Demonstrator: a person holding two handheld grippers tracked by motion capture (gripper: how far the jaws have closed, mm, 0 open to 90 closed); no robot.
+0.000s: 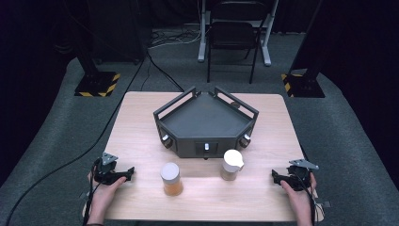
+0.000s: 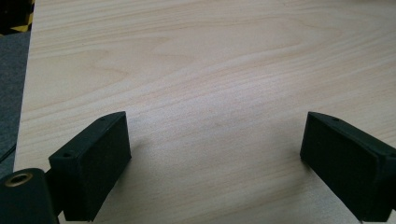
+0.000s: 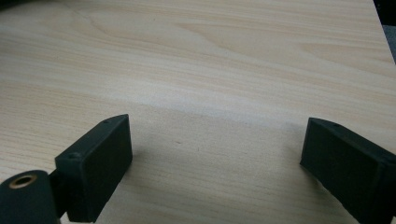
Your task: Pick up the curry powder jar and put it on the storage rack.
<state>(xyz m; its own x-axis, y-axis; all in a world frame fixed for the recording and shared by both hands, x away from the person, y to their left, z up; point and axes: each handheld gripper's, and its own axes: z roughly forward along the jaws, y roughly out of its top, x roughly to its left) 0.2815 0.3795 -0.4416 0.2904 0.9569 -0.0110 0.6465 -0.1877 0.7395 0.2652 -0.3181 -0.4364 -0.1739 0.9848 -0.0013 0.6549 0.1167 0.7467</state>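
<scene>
Orange-filled jar point(image 1: 171, 179) and white-lidded pitcher point(image 1: 232, 165) stand near worktop point(image 1: 141, 122) centre, at 6 o'clock of the dark tray point(image 1: 207, 120). Left hand-held gripper point(image 1: 128, 172) at 9, right hand-held gripper point(image 1: 275, 176) at 3: both spread, empty, probably parked ready to reach in.

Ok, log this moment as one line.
left gripper open, empty | right gripper open, empty | white-lidded amber jar, white-lidded spouted jar untouched

Your worktop point(image 1: 141, 127): pale wood grain. Your left hand-held gripper point(image 1: 123, 173) and right hand-held gripper point(image 1: 277, 177): black. Near-left jar point(image 1: 171, 179): white lid, orange contents. Near-right jar point(image 1: 232, 165): white lid, tan contents. Far tray point(image 1: 205, 118): dark grey.
</scene>
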